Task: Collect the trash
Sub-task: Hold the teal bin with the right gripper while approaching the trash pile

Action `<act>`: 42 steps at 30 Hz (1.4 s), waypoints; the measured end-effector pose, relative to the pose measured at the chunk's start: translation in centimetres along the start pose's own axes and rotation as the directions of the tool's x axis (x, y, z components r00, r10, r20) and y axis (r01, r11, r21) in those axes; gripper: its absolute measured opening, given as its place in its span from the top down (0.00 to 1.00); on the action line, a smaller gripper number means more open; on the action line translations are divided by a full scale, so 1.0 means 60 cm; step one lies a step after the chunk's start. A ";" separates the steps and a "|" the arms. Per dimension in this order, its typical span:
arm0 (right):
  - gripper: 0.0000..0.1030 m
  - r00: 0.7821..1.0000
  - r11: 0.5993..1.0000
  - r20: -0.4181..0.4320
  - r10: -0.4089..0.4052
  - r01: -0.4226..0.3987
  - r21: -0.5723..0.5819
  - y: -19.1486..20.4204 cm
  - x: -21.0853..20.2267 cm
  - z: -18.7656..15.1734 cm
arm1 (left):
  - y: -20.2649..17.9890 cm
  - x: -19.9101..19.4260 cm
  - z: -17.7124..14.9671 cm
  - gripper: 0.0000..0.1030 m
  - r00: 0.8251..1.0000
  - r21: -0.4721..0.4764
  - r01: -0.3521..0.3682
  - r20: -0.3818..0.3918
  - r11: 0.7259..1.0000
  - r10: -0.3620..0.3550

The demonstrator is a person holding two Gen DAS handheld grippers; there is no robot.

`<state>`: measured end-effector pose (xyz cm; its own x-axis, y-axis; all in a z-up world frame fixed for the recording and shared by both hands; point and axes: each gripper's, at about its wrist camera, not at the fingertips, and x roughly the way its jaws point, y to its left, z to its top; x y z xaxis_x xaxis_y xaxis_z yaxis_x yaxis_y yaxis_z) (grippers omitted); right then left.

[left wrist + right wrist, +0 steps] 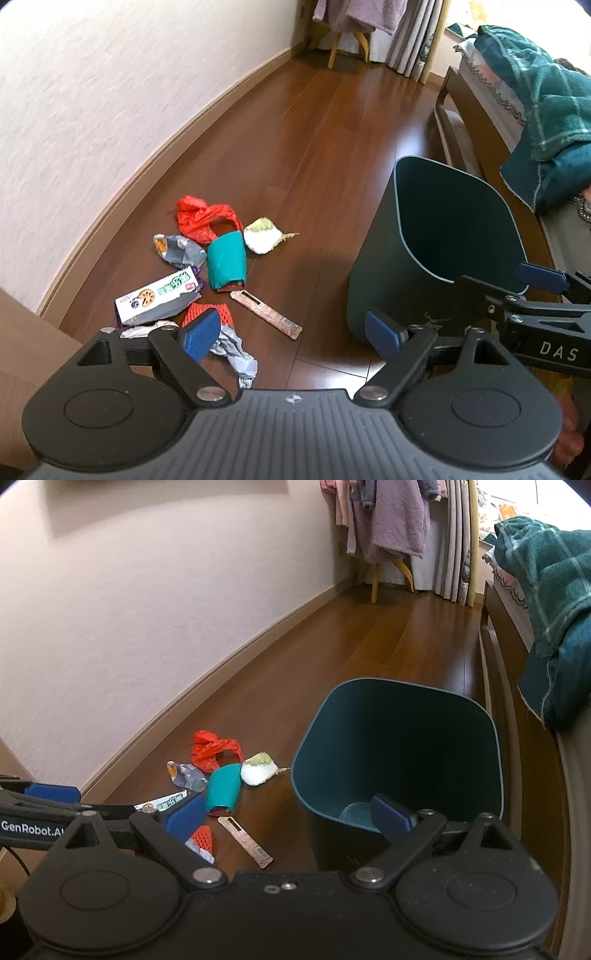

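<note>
Fingers of the left gripper [297, 334] stand wide apart with nothing between them, hanging above the floor [314, 147]; one blue pad [201, 338] sits over the near edge of a trash pile, the other in front of the bin [373, 258]. From the left wrist view the pile lies on the floor left of the bin and apart from it: a red bag [201, 218] farthest, a white wad [263, 236] beside it, a teal sleeve [226, 264] in the middle, a silver wrapper [179, 251] to its left, a white packet [159, 297] nearer, an orange net [207, 314] partly behind the pad, crumpled foil [236, 356] nearest, and a brown strip [266, 314] lying flat toward the bin. The bin stands upright and open near a bed [476, 96] with a green blanket [539, 99]. The right gripper [532, 291] enters from the right over the bin's rim. From the right wrist view, the right gripper [291, 818] also has its fingers spread wide and holds nothing; its right pad [389, 818] hangs over the bin [491, 757], whose inside shows only its round bottom. The same pile lies left of the bin: red bag [212, 749], white wad [256, 771], teal sleeve [223, 788], silver wrapper [188, 777], brown strip [245, 842], orange net [203, 836]. The left gripper [55, 803] shows at the left edge.
</note>
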<state>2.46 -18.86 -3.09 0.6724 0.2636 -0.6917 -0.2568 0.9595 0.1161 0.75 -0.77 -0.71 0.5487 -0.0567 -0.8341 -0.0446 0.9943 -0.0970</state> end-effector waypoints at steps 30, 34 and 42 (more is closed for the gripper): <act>0.07 0.999 1.000 -0.031 0.013 -0.013 0.016 -0.007 0.015 0.001 | -0.002 0.011 0.000 0.17 0.998 -0.016 -0.035 -0.044 0.999 0.035; 0.07 0.999 1.000 -0.037 0.019 -0.019 0.010 -0.006 0.016 0.002 | -0.003 0.013 -0.003 0.17 0.998 -0.013 -0.033 -0.050 0.999 0.033; 0.07 0.999 1.000 -0.040 0.019 -0.018 0.010 -0.008 0.016 0.005 | -0.004 0.017 -0.004 0.17 0.998 -0.009 -0.027 -0.059 1.000 0.026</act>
<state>3.46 -19.06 -3.57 0.6389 0.2771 -0.7177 -0.2619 0.9555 0.1358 1.13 -1.09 -1.63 0.4972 -0.0360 -0.8669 -0.0665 0.9946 -0.0795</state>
